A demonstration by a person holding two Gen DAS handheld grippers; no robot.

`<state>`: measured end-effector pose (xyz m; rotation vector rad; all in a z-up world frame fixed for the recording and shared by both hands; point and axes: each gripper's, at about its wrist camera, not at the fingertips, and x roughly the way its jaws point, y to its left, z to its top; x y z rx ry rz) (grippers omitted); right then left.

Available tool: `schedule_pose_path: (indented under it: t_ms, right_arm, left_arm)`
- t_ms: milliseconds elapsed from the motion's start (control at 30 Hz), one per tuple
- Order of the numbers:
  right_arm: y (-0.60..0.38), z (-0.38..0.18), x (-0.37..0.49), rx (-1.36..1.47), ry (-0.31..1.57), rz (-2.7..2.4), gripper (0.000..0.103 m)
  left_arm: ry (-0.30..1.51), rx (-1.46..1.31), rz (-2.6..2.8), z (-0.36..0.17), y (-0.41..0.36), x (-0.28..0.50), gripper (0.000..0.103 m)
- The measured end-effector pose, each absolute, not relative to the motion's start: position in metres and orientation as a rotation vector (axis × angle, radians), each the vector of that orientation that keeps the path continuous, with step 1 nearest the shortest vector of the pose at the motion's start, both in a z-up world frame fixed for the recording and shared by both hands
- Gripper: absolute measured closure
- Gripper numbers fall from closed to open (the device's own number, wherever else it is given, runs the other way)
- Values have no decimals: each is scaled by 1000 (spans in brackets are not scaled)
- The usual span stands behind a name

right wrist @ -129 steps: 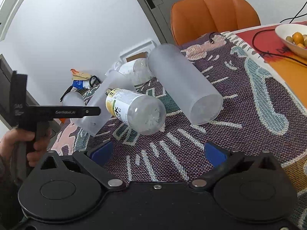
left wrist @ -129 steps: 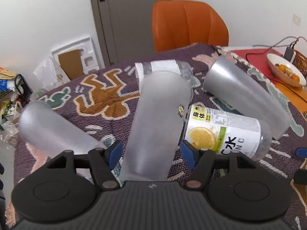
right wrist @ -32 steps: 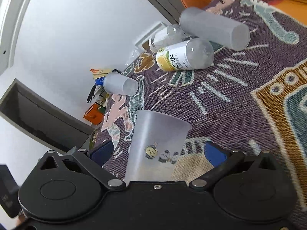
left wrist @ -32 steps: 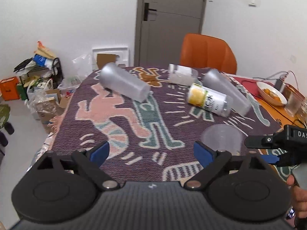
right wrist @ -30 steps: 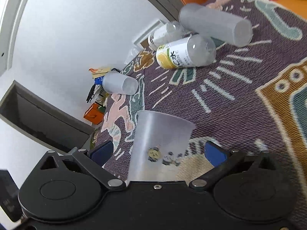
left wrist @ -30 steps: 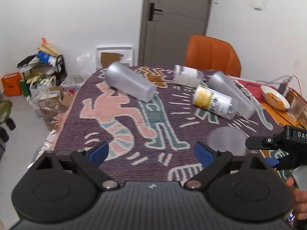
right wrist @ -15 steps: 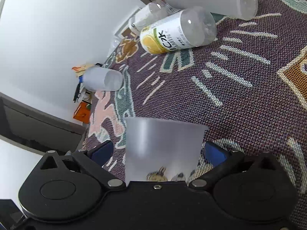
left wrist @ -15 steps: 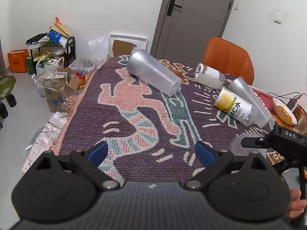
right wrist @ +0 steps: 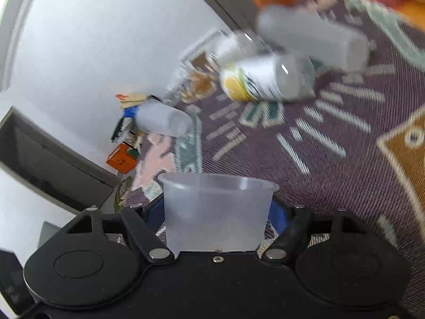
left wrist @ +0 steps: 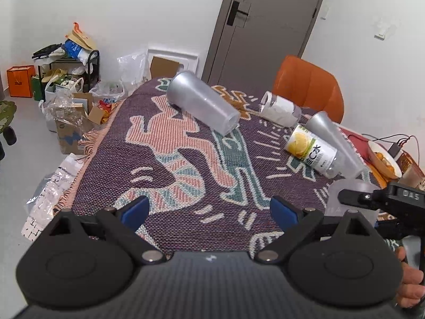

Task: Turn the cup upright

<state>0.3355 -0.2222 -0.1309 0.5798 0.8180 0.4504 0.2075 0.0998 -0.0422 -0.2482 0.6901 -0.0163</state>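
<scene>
**Right gripper grips the cup, mouth up, over the patterned table**

The table [left wrist: 170,159] fills most of both views, covered by a woven cloth [left wrist: 239,170] in purple, pink and teal figures; behind it stand a grey door [left wrist: 265,26] and an orange chair [left wrist: 308,85], and a heap of bags and boxes [left wrist: 66,87] sits on the floor at the far left corner.

The left gripper [left wrist: 209,210] hangs over the near edge of the table with its blue-tipped fingers [left wrist: 132,210] spread wide and nothing between them.

The right gripper [right wrist: 216,212] is clenched on the cup [right wrist: 216,212]; the blue pads [right wrist: 277,216] press against both sides of its wall; the frosted cup stands with its rim uppermost, and in the left view it shows at the table's right edge, partly hidden behind the black tool; whether its base touches the cloth cannot be told.

Farther off, three more things lie on their sides: a long frosted tumbler [left wrist: 202,106] near the far left of the cloth; a second tumbler [left wrist: 334,141] on the right, just beside a bottle with a lemon label [left wrist: 310,148]; a smaller clear bottle [left wrist: 279,109] lies beyond them, near the chair.

A white bowl of orange fruit [left wrist: 385,156] sits at the far right; the right view is blurred in its upper part.
</scene>
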Motion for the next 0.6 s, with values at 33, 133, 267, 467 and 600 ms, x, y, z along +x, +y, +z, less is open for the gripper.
schedule_pose_path:
  t_ms: [33,133,267,467,600]
  right_arm:
    - [-223,-123,329,550,786,459,30]
    - [-220,-103,312,452,694,468,30]
    - [-210,-80,286,286,573,445,30]
    - [-192,-65,267,95,468,395,30]
    - [-183,-65,262,11,431,369,30]
  left_arm:
    - [682,-250,-18,-40,99,204,7]
    - [663,-255,-20,-36,96,195,7]
    - [647,-266,-22,-34,95,183,7]
    - [618,-278,-14,-30,98,166,7]
    - [602,-296,0,-30,104,159,7]
